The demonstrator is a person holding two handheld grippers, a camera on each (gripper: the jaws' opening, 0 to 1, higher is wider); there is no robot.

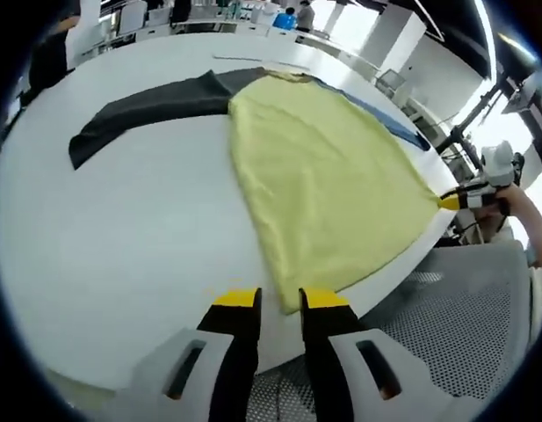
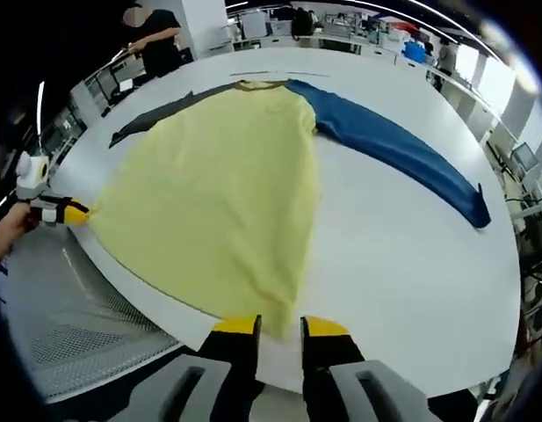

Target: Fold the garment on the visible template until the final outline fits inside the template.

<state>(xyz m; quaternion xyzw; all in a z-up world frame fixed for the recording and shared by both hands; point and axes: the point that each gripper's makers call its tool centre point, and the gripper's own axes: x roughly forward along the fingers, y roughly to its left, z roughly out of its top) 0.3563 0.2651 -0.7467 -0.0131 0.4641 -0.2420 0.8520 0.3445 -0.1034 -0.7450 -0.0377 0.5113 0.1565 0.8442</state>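
A white table (image 2: 402,264) carried the yellow garment (image 2: 218,185); both grippers, left gripper (image 1: 280,299) and right gripper (image 2: 280,327), pinched its lower-frame hem corners, best lifted evenly together.

Each claw has two black jaws capped with bright yellow tips, rising from pale grey moulded housings with dark slotted openings. The left claw (image 1: 279,299) and the right claw (image 2: 279,327) look alike in build and colour. Seen from the side in the opposite view, each claw shows a yellow tip, a black body and a white rounded part.
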